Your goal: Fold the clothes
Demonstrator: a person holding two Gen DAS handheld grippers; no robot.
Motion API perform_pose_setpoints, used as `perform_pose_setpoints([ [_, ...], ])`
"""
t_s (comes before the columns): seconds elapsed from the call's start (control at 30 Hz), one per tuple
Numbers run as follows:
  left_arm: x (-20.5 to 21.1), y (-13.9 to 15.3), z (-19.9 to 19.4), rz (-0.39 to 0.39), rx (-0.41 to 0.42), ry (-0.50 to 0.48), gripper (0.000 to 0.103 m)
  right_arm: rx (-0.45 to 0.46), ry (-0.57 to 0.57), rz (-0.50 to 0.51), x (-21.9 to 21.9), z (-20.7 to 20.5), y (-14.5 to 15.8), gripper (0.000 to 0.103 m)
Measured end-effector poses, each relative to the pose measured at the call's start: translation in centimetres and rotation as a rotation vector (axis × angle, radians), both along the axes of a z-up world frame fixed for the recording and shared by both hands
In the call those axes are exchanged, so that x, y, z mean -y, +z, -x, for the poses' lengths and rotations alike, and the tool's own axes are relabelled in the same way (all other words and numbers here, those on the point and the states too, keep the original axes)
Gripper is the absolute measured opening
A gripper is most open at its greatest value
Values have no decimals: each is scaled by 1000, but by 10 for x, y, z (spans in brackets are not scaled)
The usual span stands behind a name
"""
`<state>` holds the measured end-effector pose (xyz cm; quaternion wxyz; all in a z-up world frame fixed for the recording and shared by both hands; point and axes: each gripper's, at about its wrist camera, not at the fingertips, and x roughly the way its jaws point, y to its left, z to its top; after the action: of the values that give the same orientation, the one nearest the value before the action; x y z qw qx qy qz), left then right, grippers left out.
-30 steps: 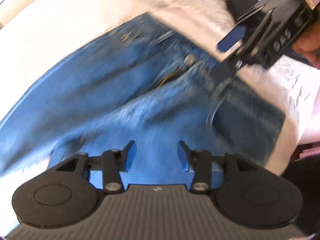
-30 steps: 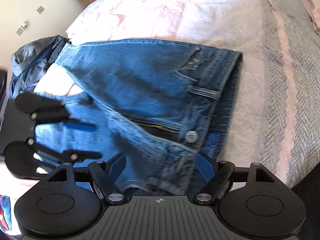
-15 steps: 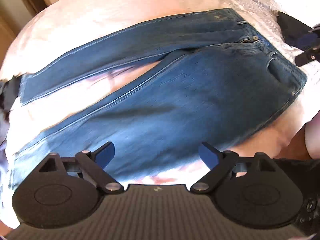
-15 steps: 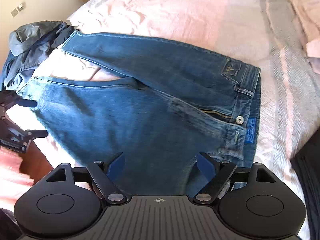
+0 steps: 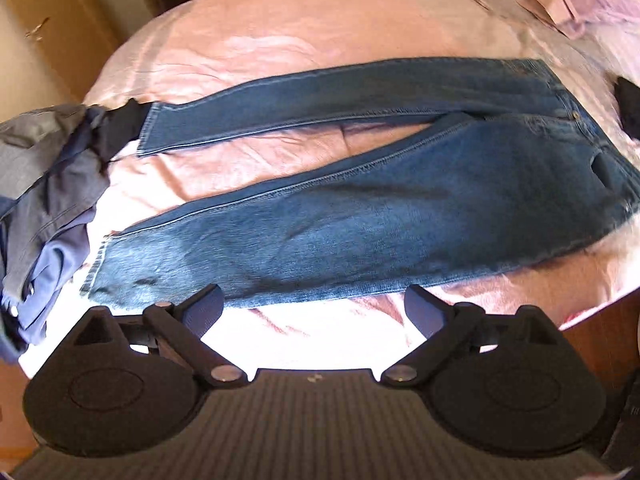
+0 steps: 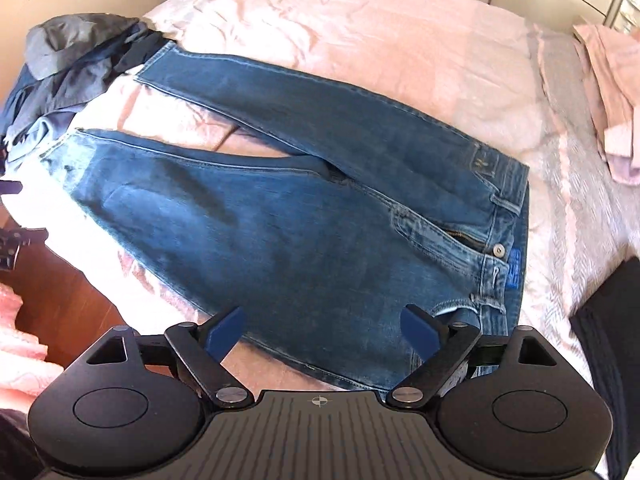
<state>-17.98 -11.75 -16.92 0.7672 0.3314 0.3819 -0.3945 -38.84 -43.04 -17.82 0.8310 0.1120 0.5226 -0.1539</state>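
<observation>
A pair of blue jeans [image 5: 400, 216] lies flat on the pink bed, front up, legs spread in a V toward the left, waistband at the right. It also shows in the right wrist view [image 6: 320, 232], with the button and blue label near the waistband. My left gripper [image 5: 314, 308] is open and empty, above the bed's near edge by the lower leg. My right gripper [image 6: 322, 326] is open and empty, above the hip of the near leg.
A heap of grey and blue clothes [image 5: 44, 184] lies at the leg ends, also in the right wrist view [image 6: 68, 64]. Folded pink cloth [image 6: 612, 92] sits at the far right. A dark garment [image 6: 608, 344] lies beside the waistband. The bed's wooden frame [image 6: 76, 300] shows below.
Both grippers have pulled back and up from the jeans' waist, and the left gripper's jaws have opened wider. The jeans now lie spread full length.
</observation>
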Motion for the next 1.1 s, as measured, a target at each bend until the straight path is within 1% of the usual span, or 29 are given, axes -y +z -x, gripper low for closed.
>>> perform_pose_setpoints([
  [0.03,0,2,2,3,-1,15,101,-7,18,6,-2,0,1,89],
  [0.07,-1,4,4,5,-2,29,101,-11,27,9,-4,2,2,91],
  [0.13,-1,7,11,3,-2,34,101,-15,49,29,-6,5,4,103],
  [0.27,1,7,27,-23,15,22,101,-20,60,56,-9,17,2,103],
  [0.43,4,10,43,-38,31,-1,101,-25,59,38,-10,29,-1,103],
  [0.73,3,16,56,-56,85,-35,101,-18,47,20,-8,45,-1,103],
  [0.93,-5,15,61,-62,83,-12,101,-26,47,17,-8,50,-4,103],
  [1.03,-9,18,63,-39,80,20,101,-26,53,-7,-8,51,-7,103],
  [1.1,-11,22,64,-6,67,51,101,-16,33,-15,-7,53,-8,103],
])
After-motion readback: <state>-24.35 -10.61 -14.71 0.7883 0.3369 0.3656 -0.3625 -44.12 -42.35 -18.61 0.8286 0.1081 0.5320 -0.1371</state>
